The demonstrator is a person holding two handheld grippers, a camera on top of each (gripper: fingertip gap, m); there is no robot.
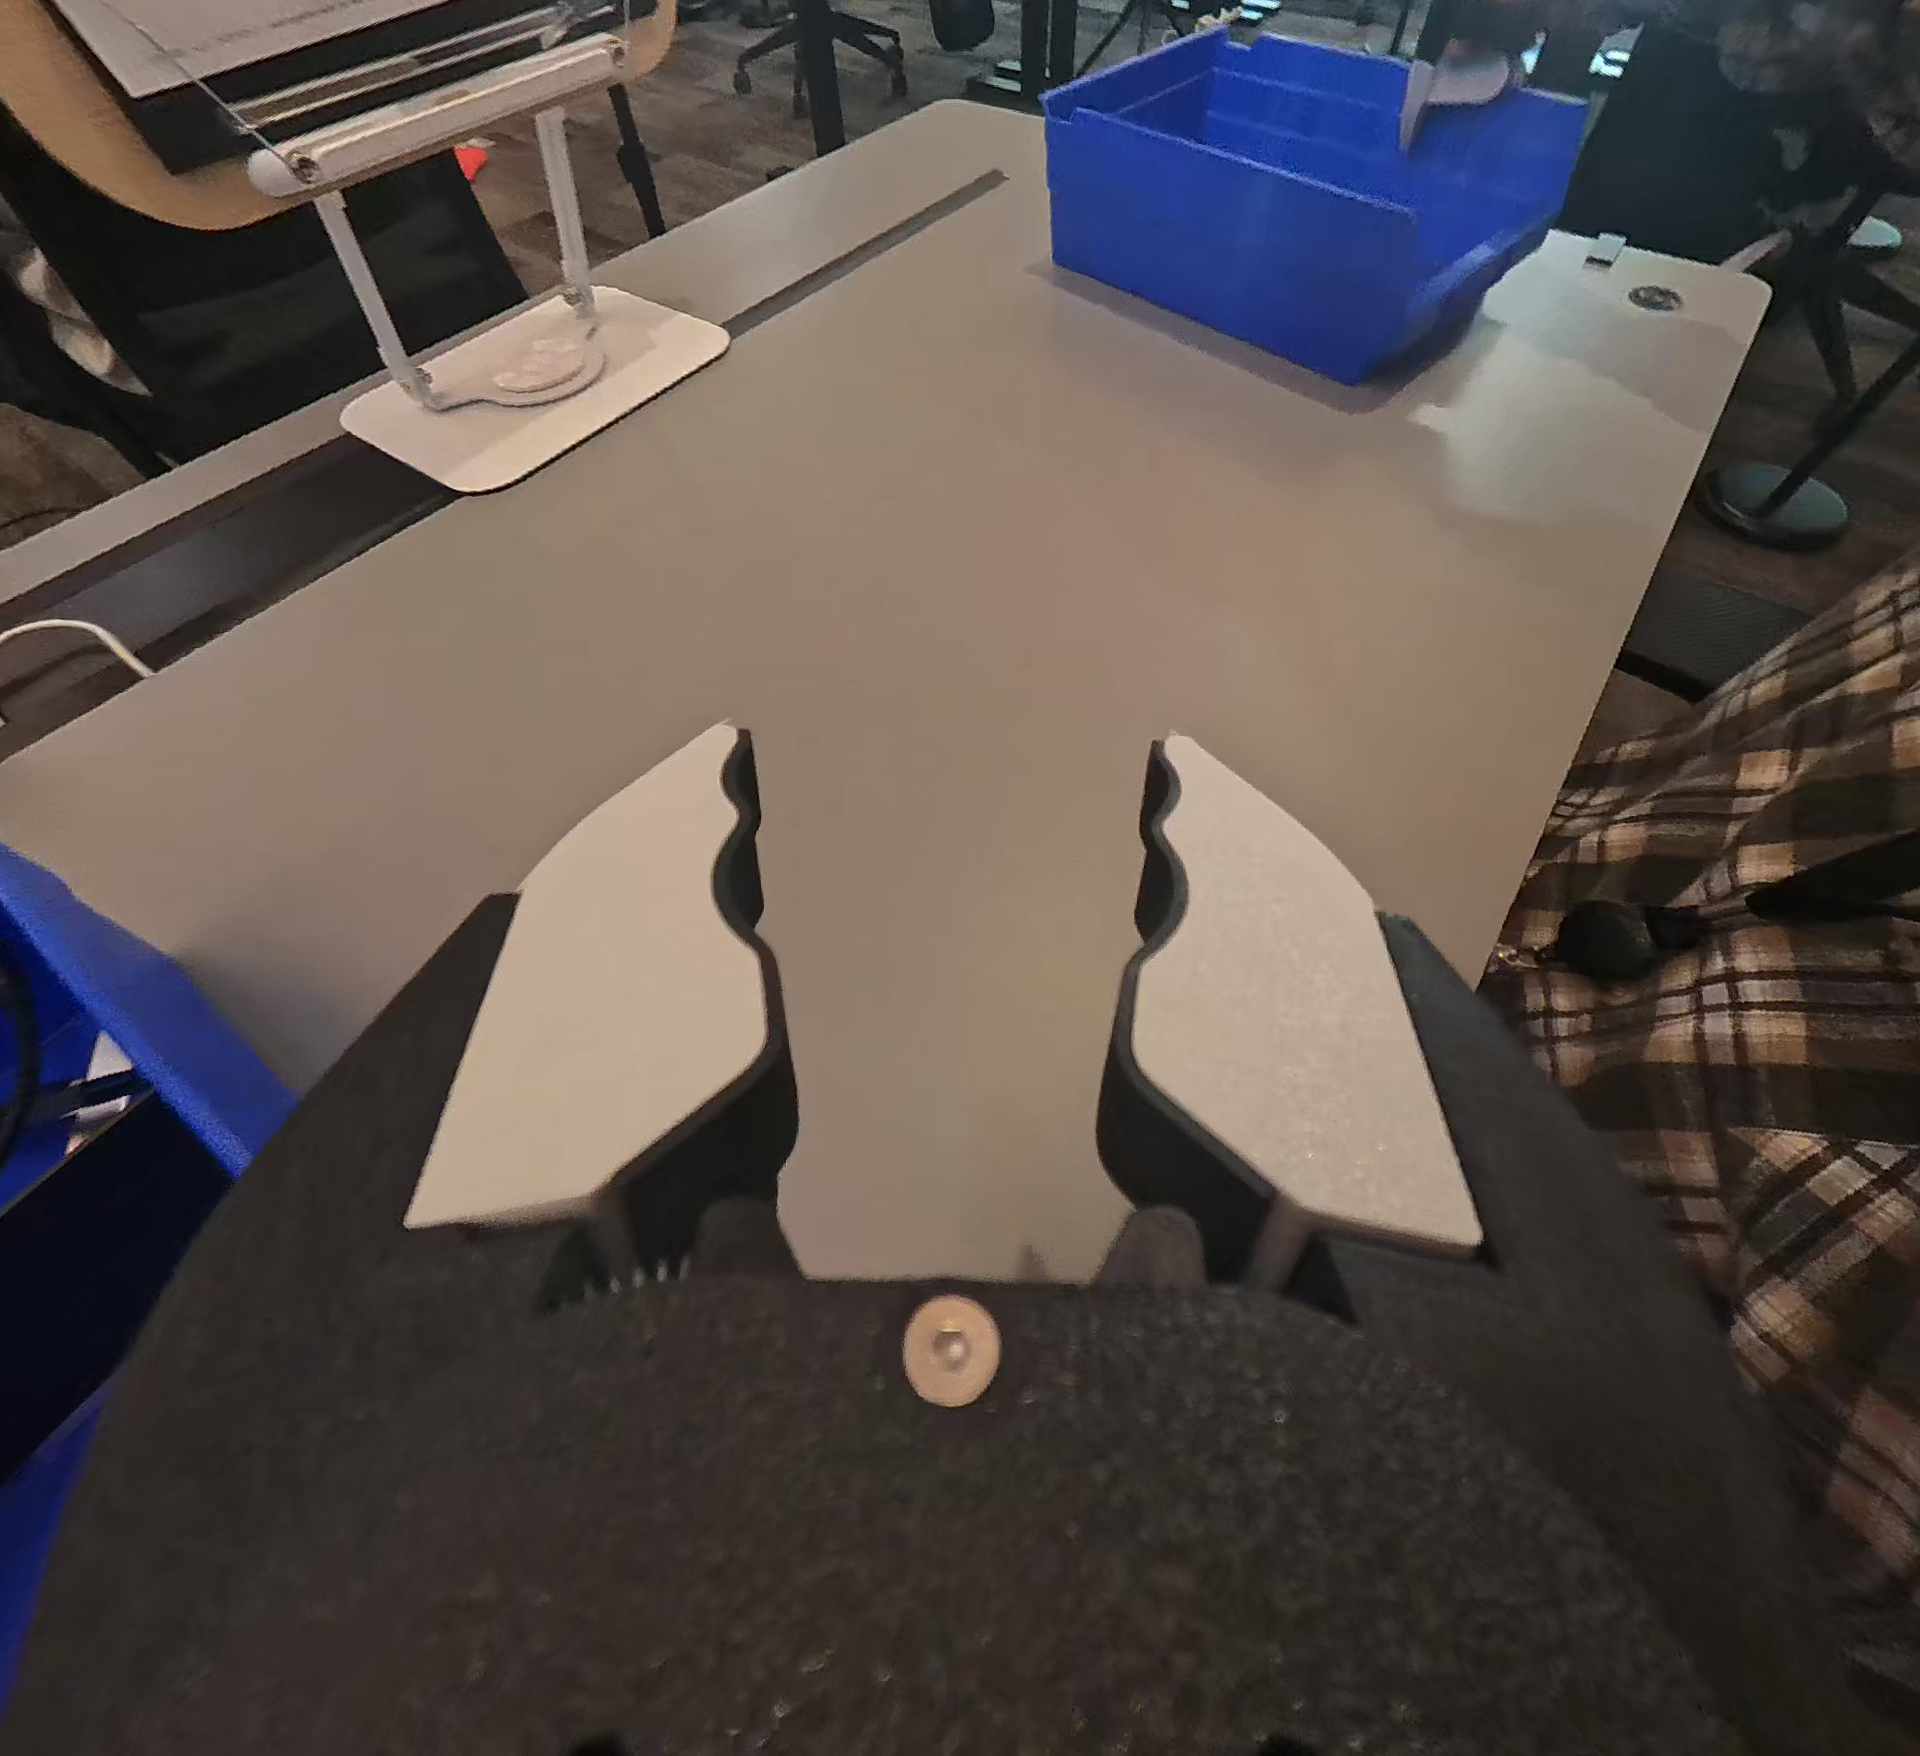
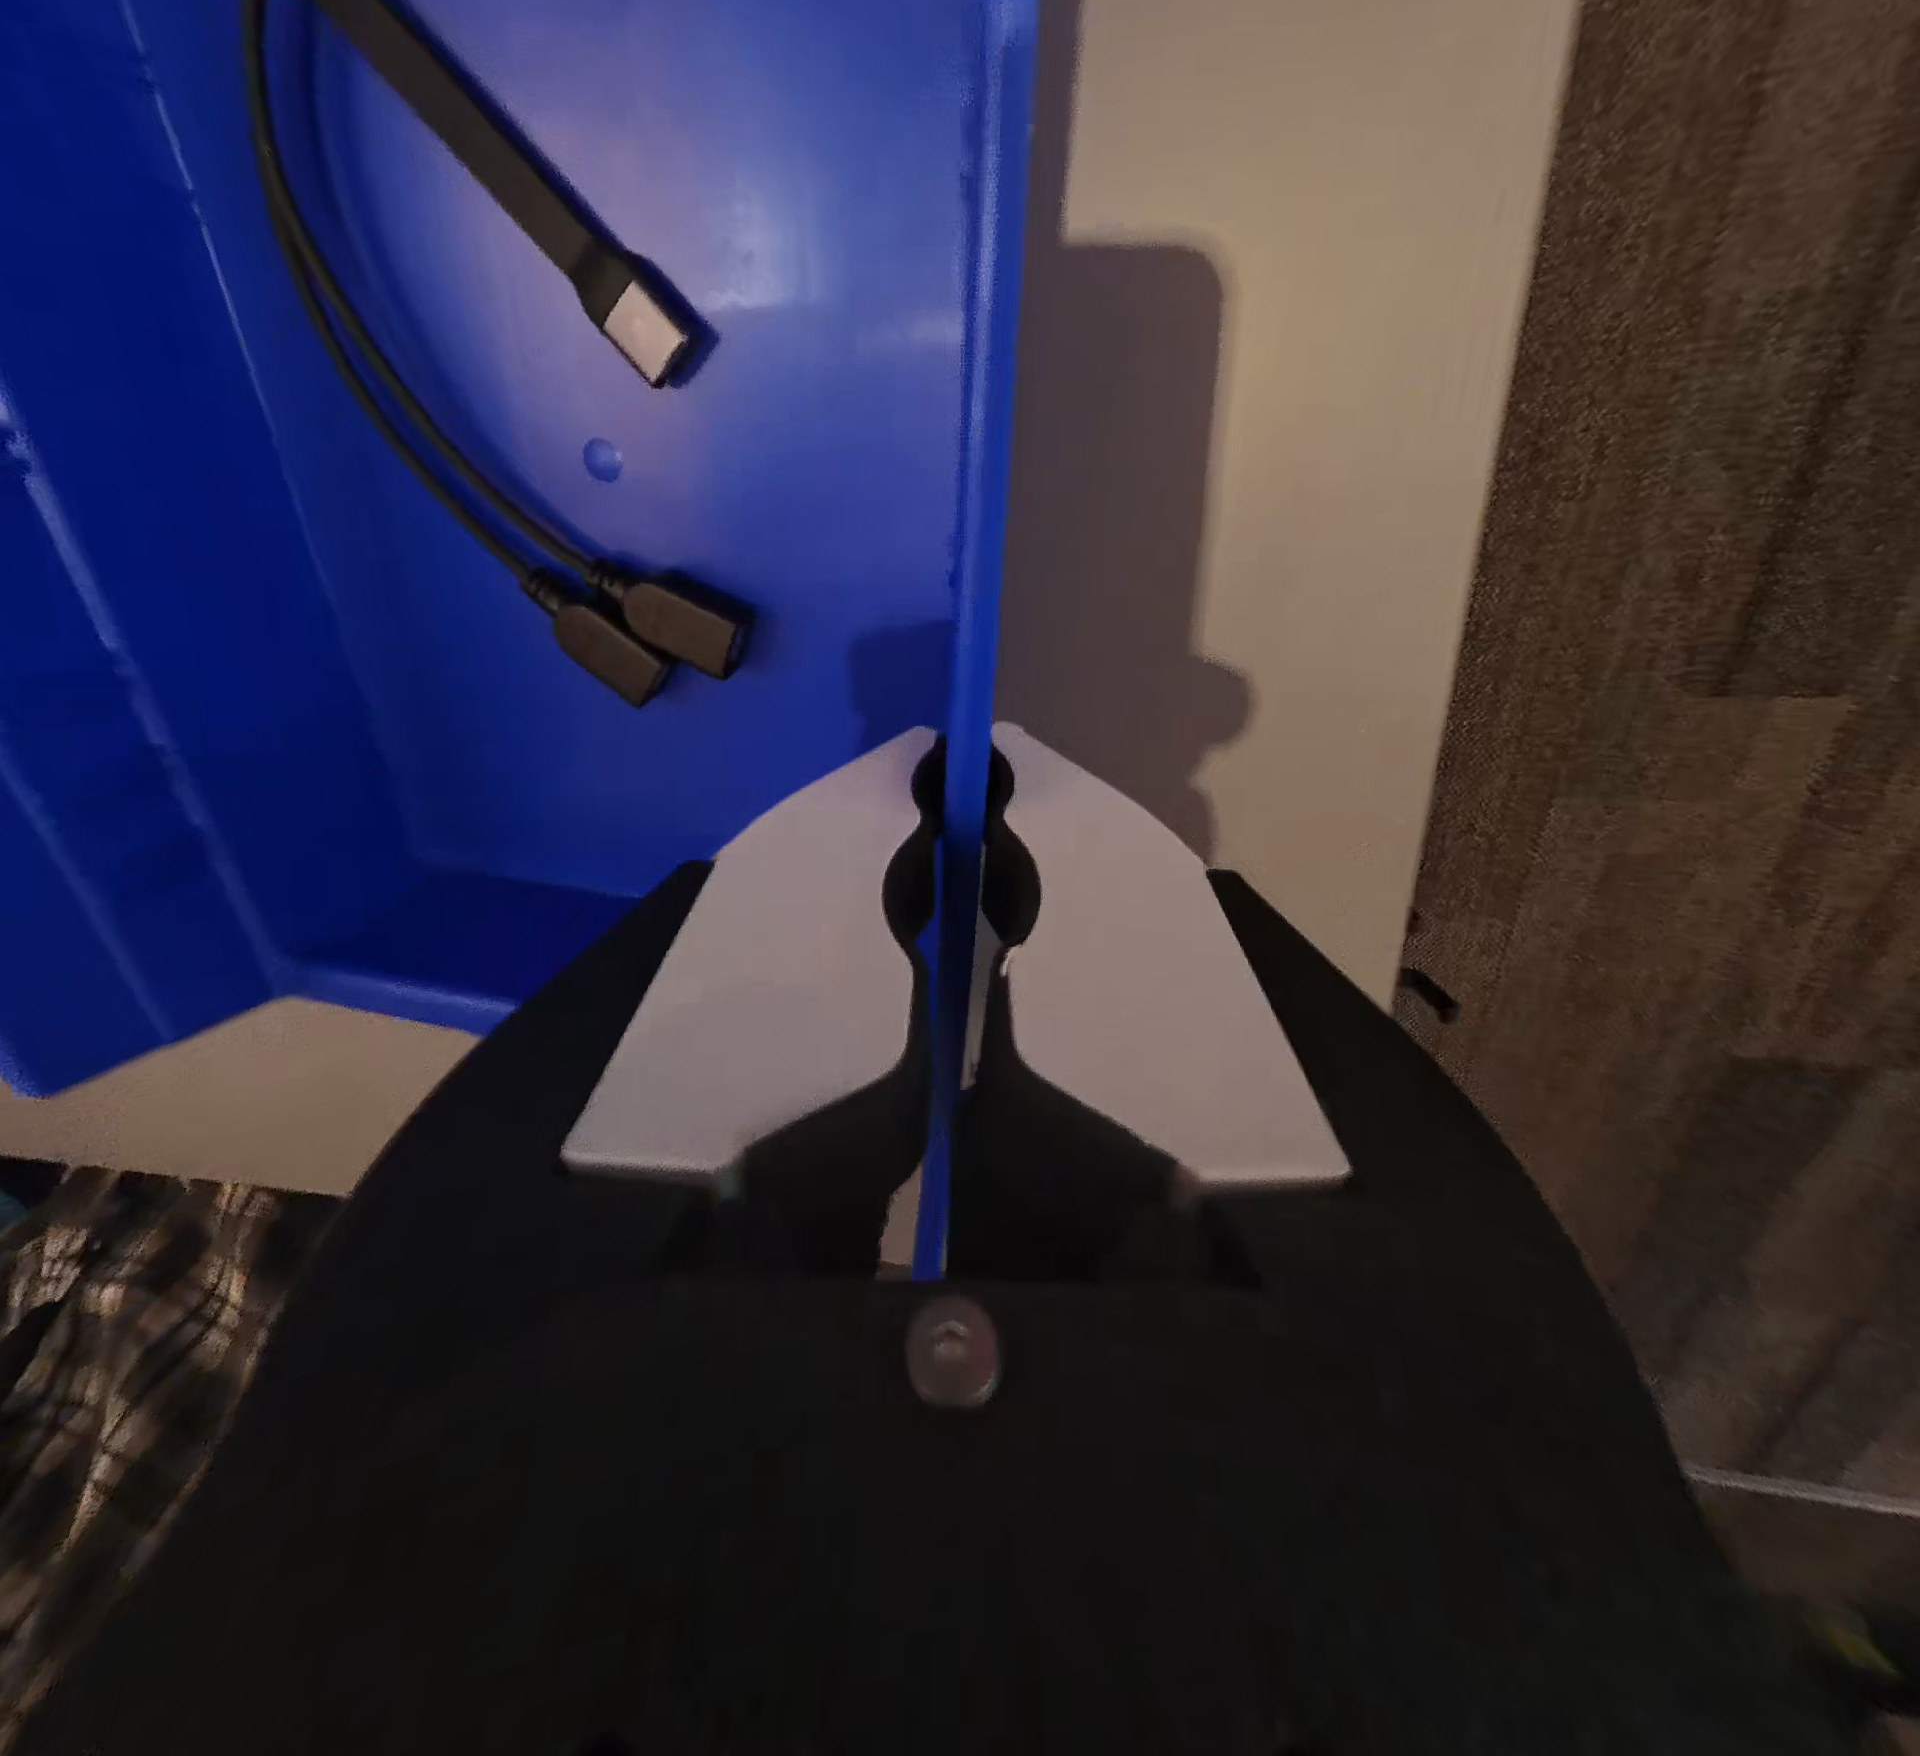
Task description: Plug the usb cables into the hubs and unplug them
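My right gripper (image 2: 961, 756) is shut on the thin side wall (image 2: 982, 459) of a blue bin, one finger inside and one outside. Inside that bin lie a flat black cable with a silver USB plug (image 2: 646, 337) and a black cable ending in two black connectors (image 2: 655, 638). My left gripper (image 1: 951, 750) is open and empty, held above the bare grey table (image 1: 935, 563). The same blue bin (image 1: 1247, 252) stands at the table's far right in the left wrist view, with the right gripper (image 1: 1449, 80) at its far wall.
A white stand (image 1: 540, 397) holding an instruction sheet is at the table's far left. A second blue bin (image 1: 114, 1000) sits at the left edge of the left wrist view. A person's plaid sleeve (image 1: 1714, 1031) is on the right. The table's edge runs right of the bin (image 2: 1486, 563). The left gripper's tips are roughly 70 cm from the right gripper's.
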